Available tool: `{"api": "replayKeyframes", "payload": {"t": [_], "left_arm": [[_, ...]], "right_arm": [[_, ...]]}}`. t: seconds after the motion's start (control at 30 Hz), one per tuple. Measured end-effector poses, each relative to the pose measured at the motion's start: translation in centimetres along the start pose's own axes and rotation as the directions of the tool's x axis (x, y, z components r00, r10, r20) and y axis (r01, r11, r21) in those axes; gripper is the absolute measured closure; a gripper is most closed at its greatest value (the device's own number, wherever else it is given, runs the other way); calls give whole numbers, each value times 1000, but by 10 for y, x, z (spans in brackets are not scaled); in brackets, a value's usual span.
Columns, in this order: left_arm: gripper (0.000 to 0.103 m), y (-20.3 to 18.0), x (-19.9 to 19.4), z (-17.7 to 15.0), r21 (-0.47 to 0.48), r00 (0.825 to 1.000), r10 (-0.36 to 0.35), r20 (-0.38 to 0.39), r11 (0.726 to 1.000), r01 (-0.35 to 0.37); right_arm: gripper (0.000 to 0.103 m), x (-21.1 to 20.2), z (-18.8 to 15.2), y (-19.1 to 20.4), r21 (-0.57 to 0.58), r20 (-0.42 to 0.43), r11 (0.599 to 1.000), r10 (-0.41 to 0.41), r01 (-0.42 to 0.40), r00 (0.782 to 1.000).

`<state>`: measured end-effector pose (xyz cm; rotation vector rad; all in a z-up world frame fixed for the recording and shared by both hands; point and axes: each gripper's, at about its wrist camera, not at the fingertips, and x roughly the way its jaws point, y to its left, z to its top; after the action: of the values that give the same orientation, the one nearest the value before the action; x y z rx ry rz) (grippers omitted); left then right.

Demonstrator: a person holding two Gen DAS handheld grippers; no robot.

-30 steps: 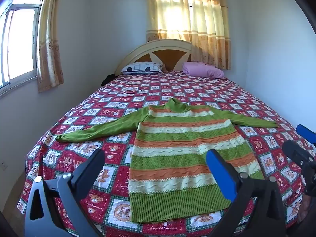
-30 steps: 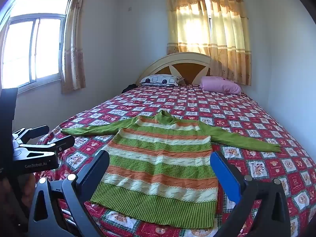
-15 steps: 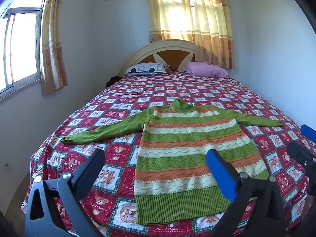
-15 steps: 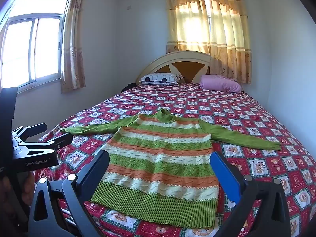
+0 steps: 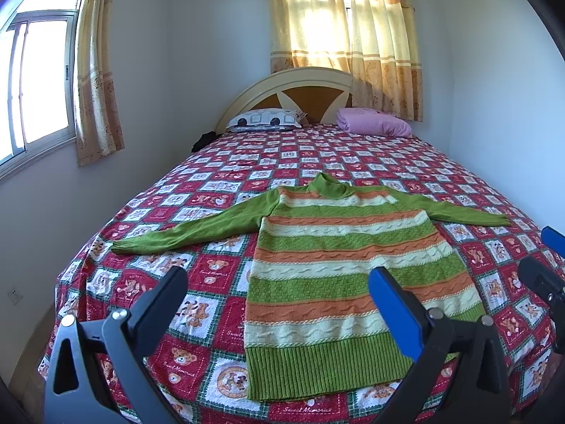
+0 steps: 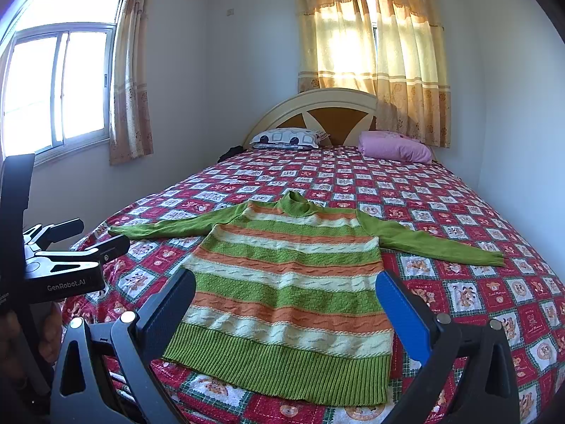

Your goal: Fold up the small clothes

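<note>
Bedspread [image 5: 219, 275], red patchwork with bear panels, covers the whole bed and fills most of both views; one panel at the near edge reads "Sweet Memories". Behind it I see an arched cream headboard [image 5: 289, 81] under drawn yellow curtains [image 5: 346, 35], and a window [image 6: 56, 84] with its own curtain on the left wall.

The striped sweater [image 5: 349, 265], in green, orange and cream bands with a green roll neck, lies flat on the bedspread near the foot of the bed. Both green sleeves are spread out sideways and the ribbed hem is toward me. Nothing rests on it or covers it.

At the head of the bed, well apart from the sweater, I see a patterned pillow [image 5: 265, 120] on the left and a pink pillow [image 5: 374, 127] on the right. A small dark item lies beside the patterned pillow at the bed's left edge; I cannot tell what it is.

The left gripper [image 5: 279, 304] hangs above the near edge with its jaws spread wide and nothing between them. In the right wrist view its body shows the marking "GenRobot.AI". The right gripper [image 6: 286, 304] is likewise spread wide and empty, clear of the sweater hem.
</note>
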<state>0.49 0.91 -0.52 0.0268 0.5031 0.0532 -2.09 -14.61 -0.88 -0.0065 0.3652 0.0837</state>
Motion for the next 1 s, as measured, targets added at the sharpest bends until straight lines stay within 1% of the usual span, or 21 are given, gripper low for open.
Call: {"api": "replayKeyframes", "payload": {"t": [1.0], "left_arm": [[0, 2, 1, 0, -3, 1000, 7, 4, 1000, -7]], "right_arm": [[1, 2, -5, 3, -3, -7, 1000, 5, -5, 1000]]}}
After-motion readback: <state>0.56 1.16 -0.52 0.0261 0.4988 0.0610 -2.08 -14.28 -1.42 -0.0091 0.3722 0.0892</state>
